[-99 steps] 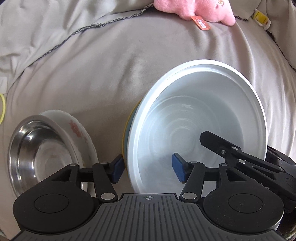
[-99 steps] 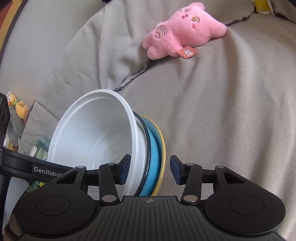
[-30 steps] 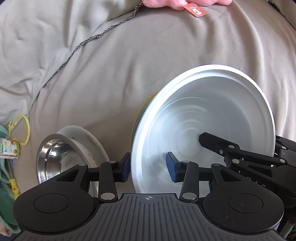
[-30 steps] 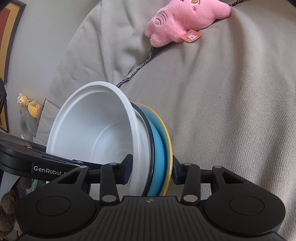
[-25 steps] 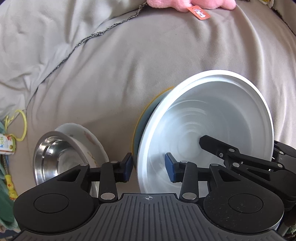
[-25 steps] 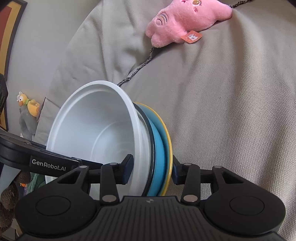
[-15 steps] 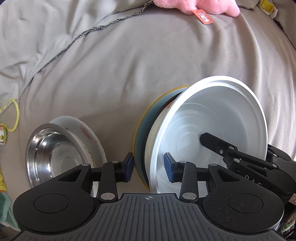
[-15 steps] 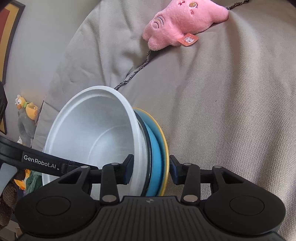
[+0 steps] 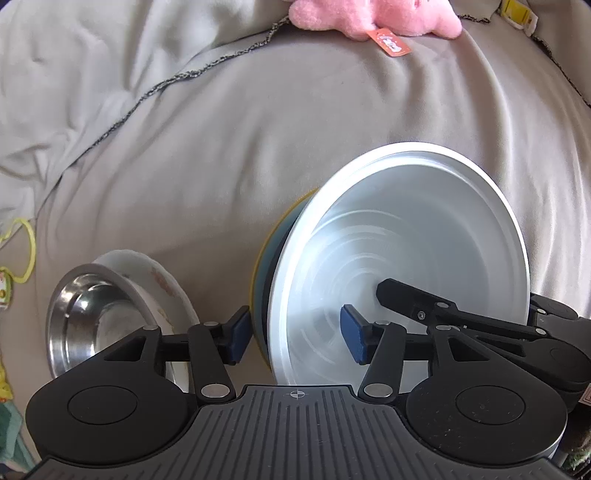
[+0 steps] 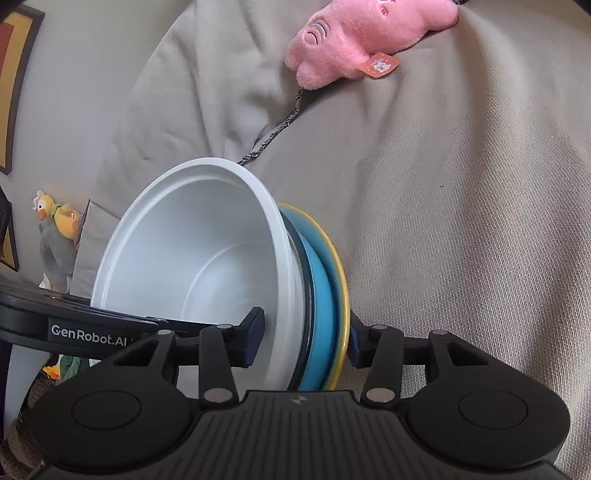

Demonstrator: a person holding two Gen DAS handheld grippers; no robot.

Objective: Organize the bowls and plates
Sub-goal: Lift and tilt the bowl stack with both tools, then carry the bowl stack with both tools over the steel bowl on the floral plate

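Straddling the near rim of a tipped-up stack with the left gripper point(image 9: 295, 336): jaws opening, both blue pads clear of the crockery, one outside at 9 o'clock of the rim, the other inside the white bowl point(image 9: 406, 240). Nothing clamped there.

Gripping from the other side with the right gripper point(image 10: 303, 338): jaws opening too, one pad inside the white bowl at 9 o'clock, the other against the back of the yellow plate point(image 10: 341, 280) at 3 o'clock. Seemingly pressing on the stack yet, though hard to judge on the inner pad, where the bowl wall curves away.

Standing on edge on the grey cover point(image 9: 295, 129), mouth of the bowl facing sideways: white bowl in front, a dark-rimmed dish just behind it, then the blue plate point(image 10: 321, 295), then the yellow plate at the back, all nested and touching.

In the left wrist view, at 8 o'clock of the stack and apart from it: a steel bowl point(image 9: 92, 317) tilted inside a flowered dish point(image 9: 159, 277), both leaning on the cover.

At 12 o'clock, well apart from all the crockery: a pink plush toy point(image 10: 369, 33) with an orange tag, lying on the cover.
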